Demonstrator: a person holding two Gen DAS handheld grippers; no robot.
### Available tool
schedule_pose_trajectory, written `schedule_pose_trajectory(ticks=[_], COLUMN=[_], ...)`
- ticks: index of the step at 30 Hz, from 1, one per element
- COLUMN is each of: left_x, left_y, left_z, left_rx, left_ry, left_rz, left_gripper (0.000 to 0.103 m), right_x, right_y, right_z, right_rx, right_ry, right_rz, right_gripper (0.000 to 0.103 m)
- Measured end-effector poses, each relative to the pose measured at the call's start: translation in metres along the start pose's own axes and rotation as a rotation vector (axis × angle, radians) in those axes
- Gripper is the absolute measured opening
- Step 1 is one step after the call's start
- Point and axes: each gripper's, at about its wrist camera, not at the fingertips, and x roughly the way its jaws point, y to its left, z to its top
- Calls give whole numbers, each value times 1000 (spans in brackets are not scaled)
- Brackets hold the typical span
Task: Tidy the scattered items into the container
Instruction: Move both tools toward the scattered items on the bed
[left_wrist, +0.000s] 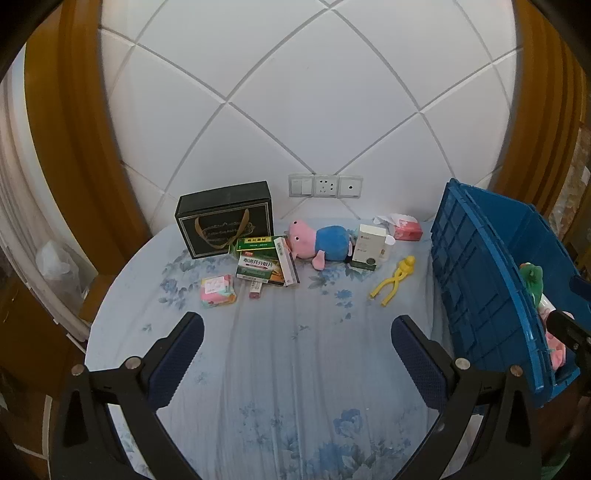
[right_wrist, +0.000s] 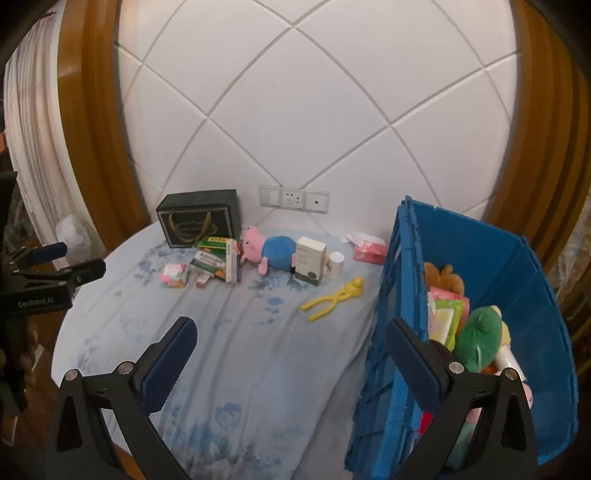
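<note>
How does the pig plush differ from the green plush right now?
The pig plush is pink with a blue body; the green plush is mostly green. The pig plush lies on its side on the floral sheet, still out; the green plush already sits inside the blue crate among other items. Both are soft toys, and neither is held.

The blue crate (right_wrist: 517, 295) runs past the frame's bottom edge, its wall hiding the lower toys inside.
</note>
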Motion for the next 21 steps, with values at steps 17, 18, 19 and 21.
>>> schedule_pose_trajectory(ticks=[17,18,19,21], left_x=[26,28,31,37], left_y=[22,23,25,27], left_z=[4,4,5,7], left_rx=[-9,-7,-5,-6], left_ry=[33,36,40,47], left_rz=[-59,-56,-55,-56], left_gripper=[103,103,103,103], right_x=[26,28,31,37], right_y=[12,13,14,15], right_z=[7,7,8,11], right_rx=[-2,-2,-3,-5], right_ry=[23,25,28,34], right_rz=[-2,-1,0,0], right_gripper=[103,103,103,103])
